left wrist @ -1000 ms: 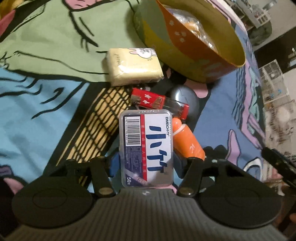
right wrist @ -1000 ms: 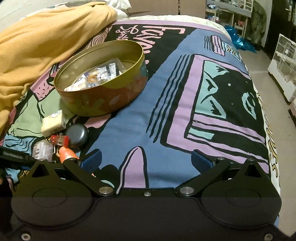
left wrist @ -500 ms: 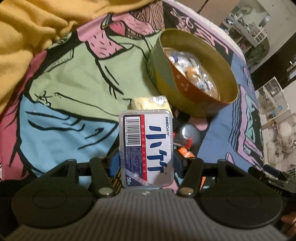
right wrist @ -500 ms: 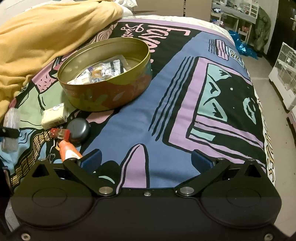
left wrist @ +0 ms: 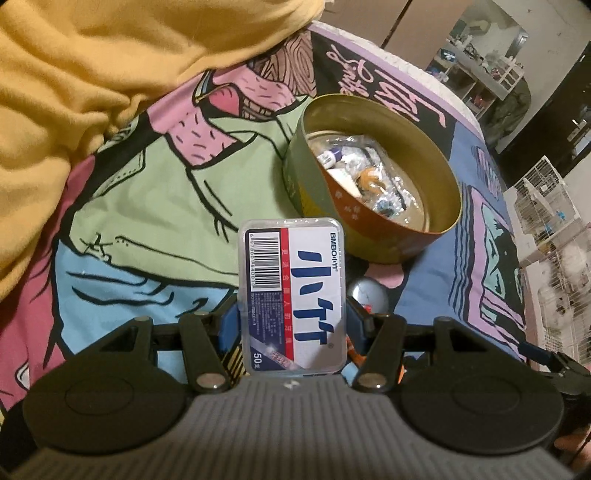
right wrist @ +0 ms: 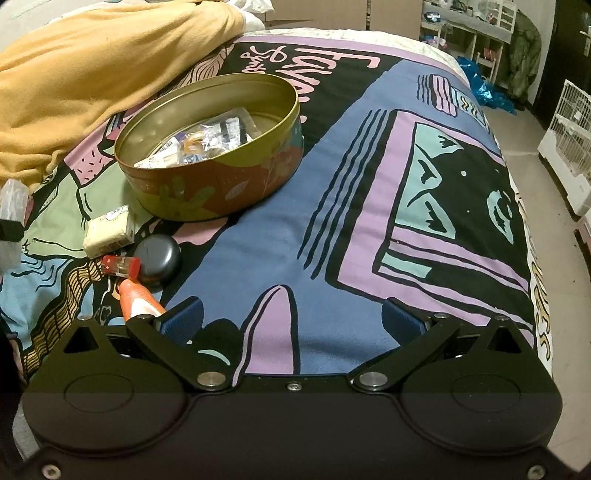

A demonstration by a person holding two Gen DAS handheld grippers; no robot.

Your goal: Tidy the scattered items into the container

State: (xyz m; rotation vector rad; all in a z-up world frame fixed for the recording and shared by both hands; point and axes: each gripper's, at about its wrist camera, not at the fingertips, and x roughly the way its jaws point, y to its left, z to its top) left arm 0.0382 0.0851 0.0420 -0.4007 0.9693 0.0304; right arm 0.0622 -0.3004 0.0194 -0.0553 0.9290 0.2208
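Observation:
My left gripper [left wrist: 291, 325] is shut on a clear plastic box with a white and blue label [left wrist: 292, 293], held upright above the bed, short of the round tin [left wrist: 306, 184]. The tin [right wrist: 221, 184] holds several wrapped items. The held box also shows at the left edge of the right wrist view [right wrist: 13, 206]. On the bedspread in front of the tin lie a pale yellow tissue pack [right wrist: 108, 231], a red lighter [right wrist: 121, 266], a dark round case [right wrist: 158, 259] and an orange tube [right wrist: 139, 302]. My right gripper [right wrist: 291, 317] is open and empty, low over the bedspread.
A yellow blanket [right wrist: 92, 74] is bunched at the back left of the bed. The bed's right edge [right wrist: 535, 258] drops to the floor, with white wire cages [right wrist: 569, 140] and shelves [right wrist: 480, 33] beyond.
My left gripper has lifted the box up and away from the scattered items, so the tin now shows from above. The right gripper has moved slightly nearer to the items.

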